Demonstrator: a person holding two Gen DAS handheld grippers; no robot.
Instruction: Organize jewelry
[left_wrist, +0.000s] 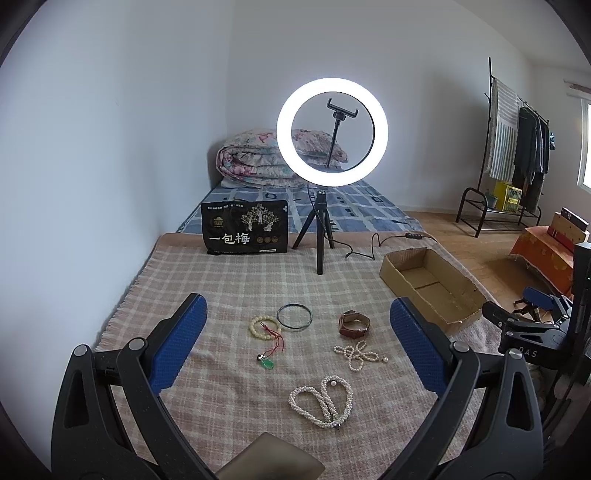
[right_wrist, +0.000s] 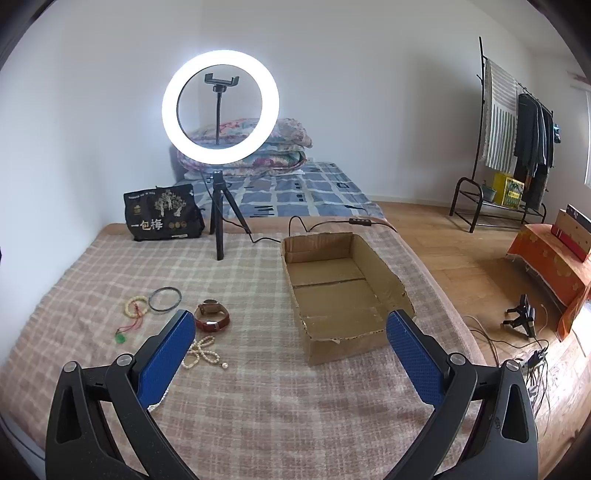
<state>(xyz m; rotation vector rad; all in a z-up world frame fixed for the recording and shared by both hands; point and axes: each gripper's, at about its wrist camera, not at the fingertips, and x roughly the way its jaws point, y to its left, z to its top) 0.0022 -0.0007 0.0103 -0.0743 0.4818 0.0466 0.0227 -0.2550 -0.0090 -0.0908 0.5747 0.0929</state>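
Fingers (left_wrist: 417, 347) of the left gripper (left_wrist: 297, 345) hanging wide, empty, over the jewelry; pearl necklace (left_wrist: 320, 402) lying nearest, just ahead. Right gripper (right_wrist: 291, 352) gaping too, facing the cardboard box (right_wrist: 343, 284), jewelry sitting leftward.

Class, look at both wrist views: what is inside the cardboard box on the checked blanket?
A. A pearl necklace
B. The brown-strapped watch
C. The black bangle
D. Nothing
D: the cardboard box shows only its bare floor, while the watch, pearl necklace and black bangle all lie on the blanket outside it.
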